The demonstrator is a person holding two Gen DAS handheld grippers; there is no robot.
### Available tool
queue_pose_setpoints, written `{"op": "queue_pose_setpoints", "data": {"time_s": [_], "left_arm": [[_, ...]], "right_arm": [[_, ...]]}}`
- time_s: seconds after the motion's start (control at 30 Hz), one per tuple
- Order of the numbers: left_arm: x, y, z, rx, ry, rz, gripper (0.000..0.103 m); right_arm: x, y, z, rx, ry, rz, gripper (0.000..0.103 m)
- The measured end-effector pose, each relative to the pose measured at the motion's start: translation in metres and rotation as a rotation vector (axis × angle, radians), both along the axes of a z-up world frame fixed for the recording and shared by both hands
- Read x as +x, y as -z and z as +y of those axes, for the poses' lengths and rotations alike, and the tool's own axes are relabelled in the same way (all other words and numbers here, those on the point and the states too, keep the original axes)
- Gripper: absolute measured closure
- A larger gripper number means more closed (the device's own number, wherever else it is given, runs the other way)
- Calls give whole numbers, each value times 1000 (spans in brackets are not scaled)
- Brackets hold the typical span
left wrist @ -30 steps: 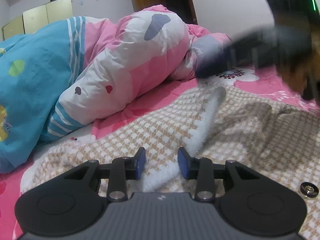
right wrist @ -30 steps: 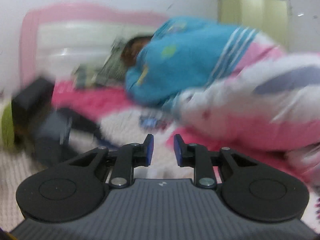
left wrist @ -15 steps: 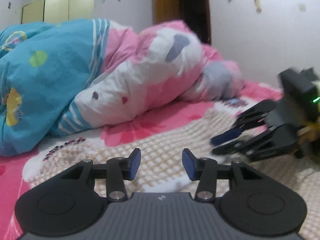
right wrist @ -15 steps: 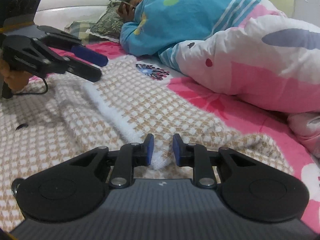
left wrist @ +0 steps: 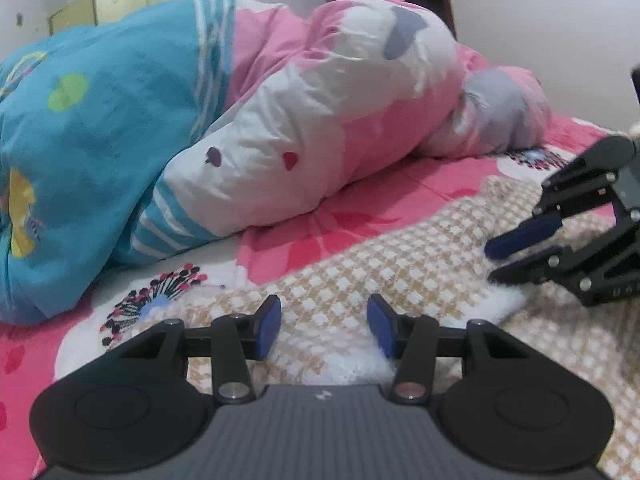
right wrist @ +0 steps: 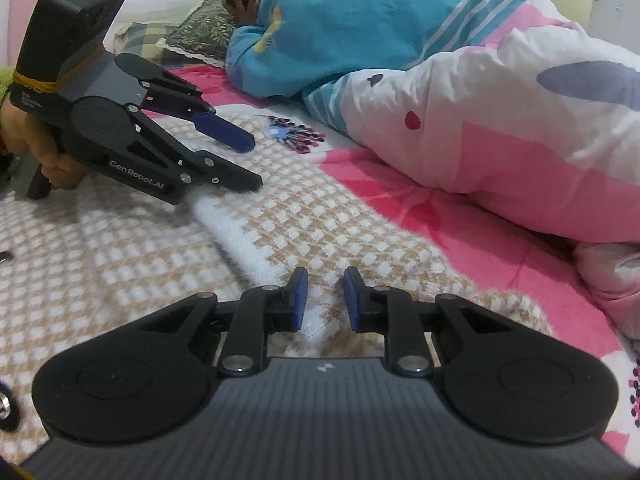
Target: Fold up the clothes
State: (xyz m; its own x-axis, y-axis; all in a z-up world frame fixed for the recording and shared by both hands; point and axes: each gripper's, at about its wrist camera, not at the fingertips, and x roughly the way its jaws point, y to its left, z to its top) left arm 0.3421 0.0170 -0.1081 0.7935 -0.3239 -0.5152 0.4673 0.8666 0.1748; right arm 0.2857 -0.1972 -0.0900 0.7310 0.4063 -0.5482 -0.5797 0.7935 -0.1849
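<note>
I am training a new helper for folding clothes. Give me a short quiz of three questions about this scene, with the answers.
1. True or false: the checked knitted garment lies on a pink floral bed sheet.
2. Compare the left gripper and the right gripper. Whose jaws stand wider apart? A. left B. right
3. In a few words: what runs along the garment's edge between the two grippers?

Key
1. True.
2. A. The left jaws are opening, with no cloth pressed between the pads. The right jaws stand only narrowly apart.
3. A white fluffy trim.
</note>
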Motion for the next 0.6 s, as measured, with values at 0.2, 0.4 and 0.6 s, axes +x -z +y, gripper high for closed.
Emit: {"op": "queue_pose_setpoints", "data": {"time_s": [0.2,0.4,0.6], "left_arm": [[-14,0,-2,37,-7,-20,54],[-25,4,1,39,-28,-37,48],[-29,6,-4,75,-42,-44,45]], "right_arm": [[-4,-4,-4,4,19,-14,85],[-18,-44,-6,122,71,-87,84],[4,19,10,106,123,-38,86]]}}
